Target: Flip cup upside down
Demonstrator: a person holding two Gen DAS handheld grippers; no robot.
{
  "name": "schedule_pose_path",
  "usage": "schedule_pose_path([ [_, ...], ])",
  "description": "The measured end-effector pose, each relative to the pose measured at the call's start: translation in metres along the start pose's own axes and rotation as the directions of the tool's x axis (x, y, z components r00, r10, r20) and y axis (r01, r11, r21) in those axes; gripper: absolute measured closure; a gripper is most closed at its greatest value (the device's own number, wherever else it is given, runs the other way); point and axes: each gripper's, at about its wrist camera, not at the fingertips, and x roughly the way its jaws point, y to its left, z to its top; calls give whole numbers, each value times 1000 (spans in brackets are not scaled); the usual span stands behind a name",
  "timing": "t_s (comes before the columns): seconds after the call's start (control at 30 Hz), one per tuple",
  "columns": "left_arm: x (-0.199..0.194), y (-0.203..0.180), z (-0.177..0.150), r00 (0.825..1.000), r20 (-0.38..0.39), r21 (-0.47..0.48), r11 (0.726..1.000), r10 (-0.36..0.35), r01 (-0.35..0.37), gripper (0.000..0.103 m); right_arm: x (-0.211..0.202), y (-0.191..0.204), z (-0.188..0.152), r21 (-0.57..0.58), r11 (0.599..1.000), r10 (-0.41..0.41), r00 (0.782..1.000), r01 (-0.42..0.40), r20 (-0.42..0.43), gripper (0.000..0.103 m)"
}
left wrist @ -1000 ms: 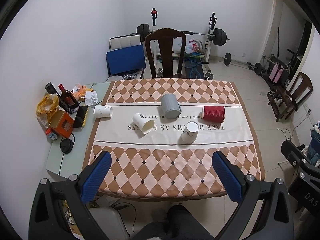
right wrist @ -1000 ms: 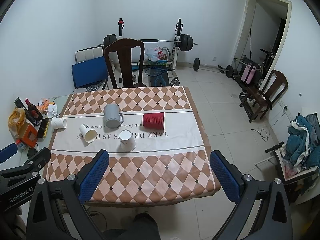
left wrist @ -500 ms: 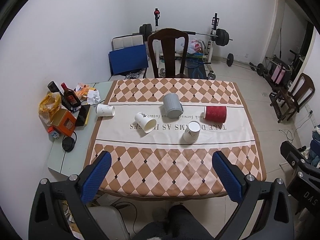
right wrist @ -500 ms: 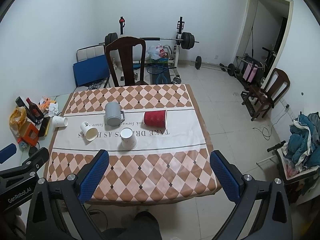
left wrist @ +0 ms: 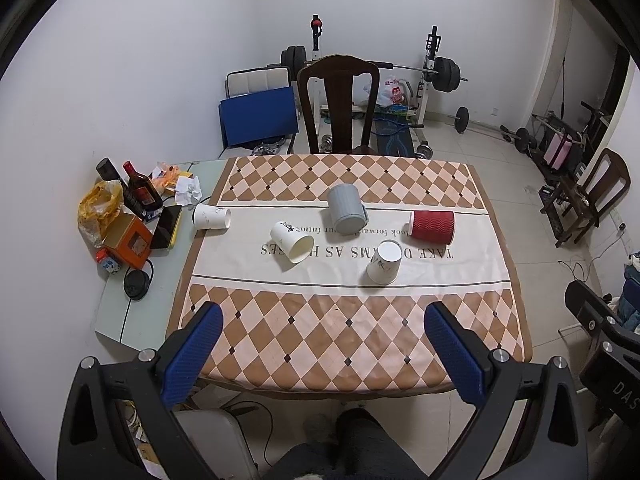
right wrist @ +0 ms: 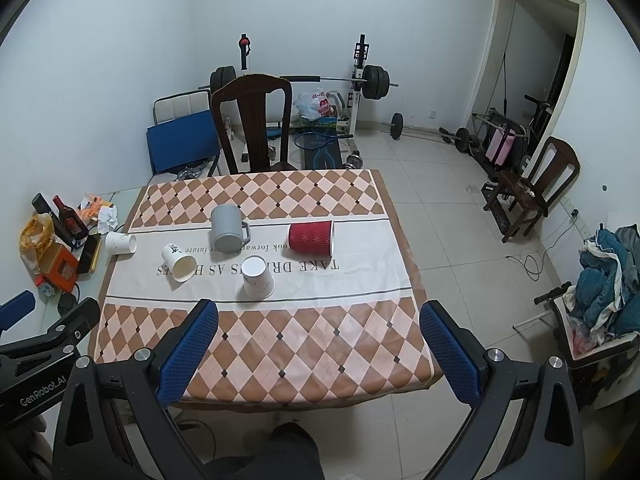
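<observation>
While both tools [left wrist: 323, 344] [right wrist: 319, 342] hang spread — empty — the red cup [right wrist: 311, 238] lies sideways well ahead.

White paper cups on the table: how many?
3: one upside down near the middle, one on its side left of it, one on its side at the cloth's left edge.

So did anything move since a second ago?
Only the view shifted a little: both cameras drifted, so the table sits slightly differently in the picture. Nothing was grabbed. Both pairs of fingers stay wide open, and the cups stay where they were.
</observation>
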Motion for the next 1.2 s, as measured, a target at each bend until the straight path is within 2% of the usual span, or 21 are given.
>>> schedule_pose_path([
  [1.2, -1, 14, -5, 1000, 3, -14, 1000, 7, -7, 0, -2, 7, -3, -6, 1000, -1, 1000, 1, -2, 1],
])
